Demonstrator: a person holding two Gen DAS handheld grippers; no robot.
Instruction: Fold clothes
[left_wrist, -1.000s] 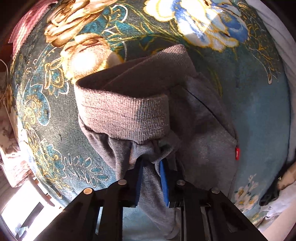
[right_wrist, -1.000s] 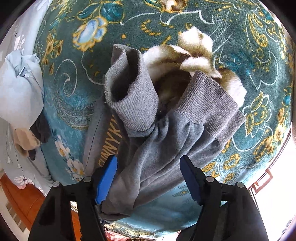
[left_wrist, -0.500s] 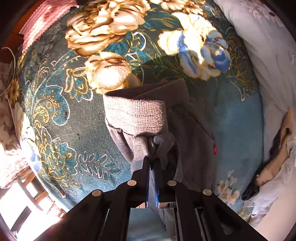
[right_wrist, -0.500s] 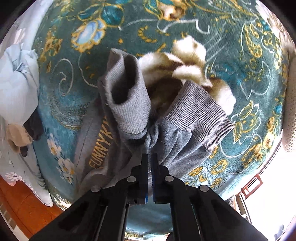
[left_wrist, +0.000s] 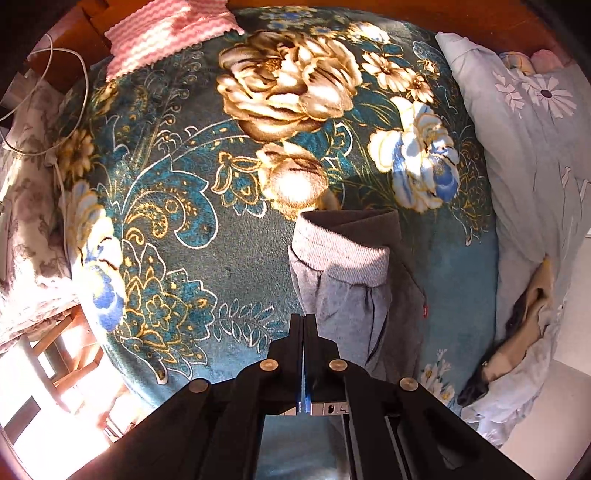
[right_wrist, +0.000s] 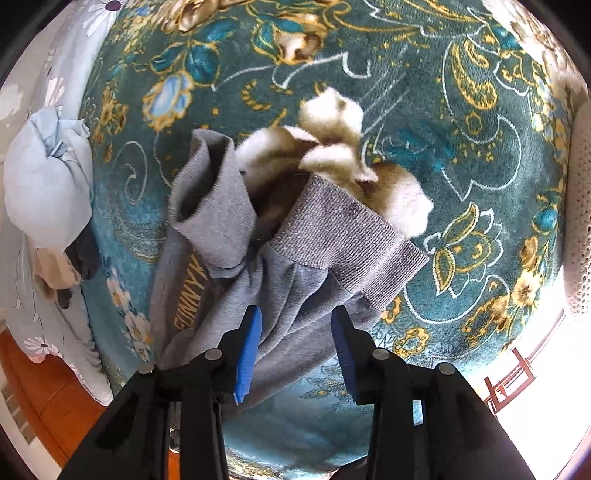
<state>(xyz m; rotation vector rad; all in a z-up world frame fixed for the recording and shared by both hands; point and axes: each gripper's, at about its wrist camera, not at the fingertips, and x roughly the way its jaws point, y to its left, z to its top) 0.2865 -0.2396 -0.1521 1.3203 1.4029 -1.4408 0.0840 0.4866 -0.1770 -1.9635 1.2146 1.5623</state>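
My left tongs (left_wrist: 303, 325) are pressed fully together with nothing visible between the tips, held above the teal floral blanket (left_wrist: 177, 258). The grey sweatshirt (left_wrist: 343, 280) lies just ahead and to the right of them, one ribbed cuff (left_wrist: 340, 254) turned toward me. Only this view shows the small red tag (left_wrist: 425, 310) on the garment's right edge, the pink-and-white knitted cloth (left_wrist: 166, 29) far ahead to the left, the white cable (left_wrist: 55, 110) at the far left, and the pale blue flowered bedding (left_wrist: 535, 166) along the right, with a tan and dark bundle (left_wrist: 524, 332) lying on it. My right tongs (right_wrist: 295, 332) stand wide apart, the blue pads (right_wrist: 249, 350) on either side of a fold of the sweatshirt (right_wrist: 288, 295) but not gripping it. From this side I see both ribbed cuffs, one standing up ahead to the left (right_wrist: 214, 206) and one flat ahead to the right (right_wrist: 347, 240), plus yellow lettering (right_wrist: 192, 291) on the fabric to the left of the tongs, which the left view hides. The blanket (right_wrist: 461, 147) spreads under everything.
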